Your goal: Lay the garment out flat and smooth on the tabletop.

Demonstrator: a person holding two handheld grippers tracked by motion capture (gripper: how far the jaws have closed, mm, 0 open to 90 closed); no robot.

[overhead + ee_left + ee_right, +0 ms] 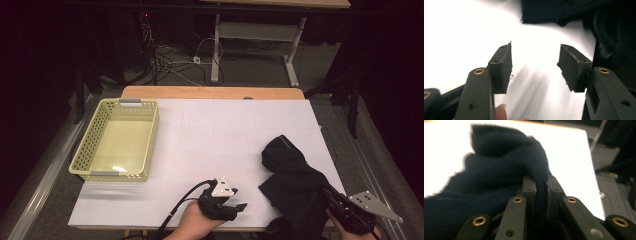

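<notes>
A dark navy knitted garment (295, 180) lies crumpled at the table's right front. My right gripper (334, 196) is at its near right edge and shut on a fold of the garment (506, 172), pinched between the two pads. My left gripper (239, 201) rests low at the front middle, left of the cloth, and stands open with bare white table between its fingers (503, 65). The garment's edge (564, 10) lies just beyond and to the right of those jaws.
A pale yellow perforated basket (85, 150) stands empty at the table's left. The white sheet (225, 130) covers most of the wooden tabletop. Beyond the far edge are cables and another table's legs (216, 50) on the floor.
</notes>
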